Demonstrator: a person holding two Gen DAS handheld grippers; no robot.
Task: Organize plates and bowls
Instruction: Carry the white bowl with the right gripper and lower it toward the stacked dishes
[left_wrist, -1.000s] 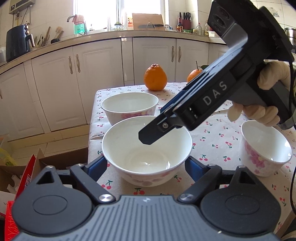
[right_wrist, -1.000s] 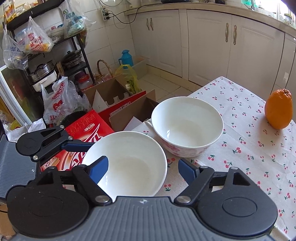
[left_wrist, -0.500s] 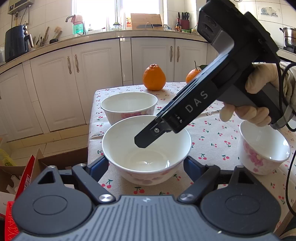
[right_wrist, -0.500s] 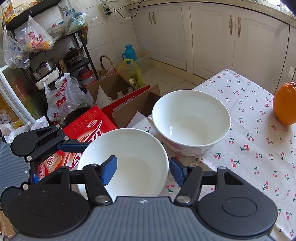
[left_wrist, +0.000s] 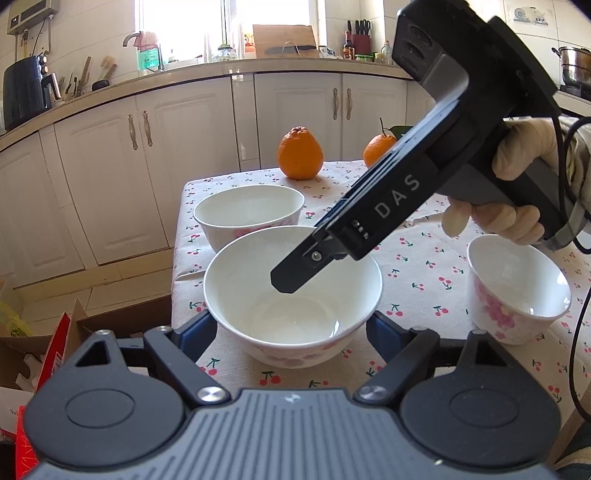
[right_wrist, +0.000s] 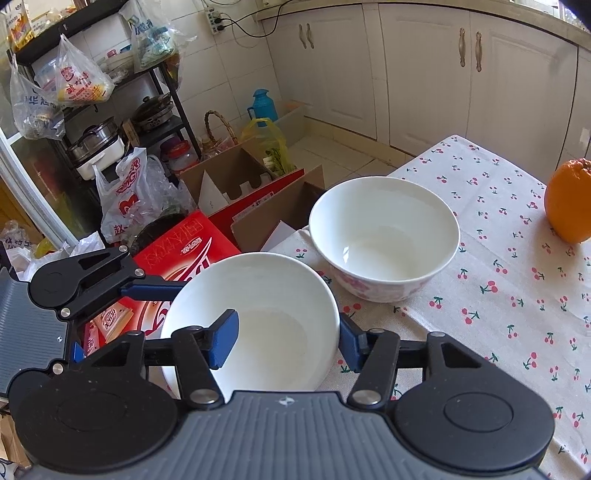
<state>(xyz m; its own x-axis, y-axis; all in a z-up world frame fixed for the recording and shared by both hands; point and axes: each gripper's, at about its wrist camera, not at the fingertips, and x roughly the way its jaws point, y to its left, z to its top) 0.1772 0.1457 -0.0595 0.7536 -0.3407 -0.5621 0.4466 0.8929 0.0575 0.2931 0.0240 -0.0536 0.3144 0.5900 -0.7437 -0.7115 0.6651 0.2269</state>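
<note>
Right gripper (right_wrist: 284, 338): fingers clamped across the rim of the white porcelain bowl with pink flowers (right_wrist: 258, 317), one inside, one outside, apparently for lifting to stack. Left gripper (left_wrist: 291, 328): fingers apart, flanking it. Bowl sits at the tabletop (left_wrist: 417, 258) corner; its base is hidden.

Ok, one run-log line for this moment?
right tool: shut on near white ceramic bowl's rim | left tool: open, straddling that bowl | second white bowl: behind, apart
</note>
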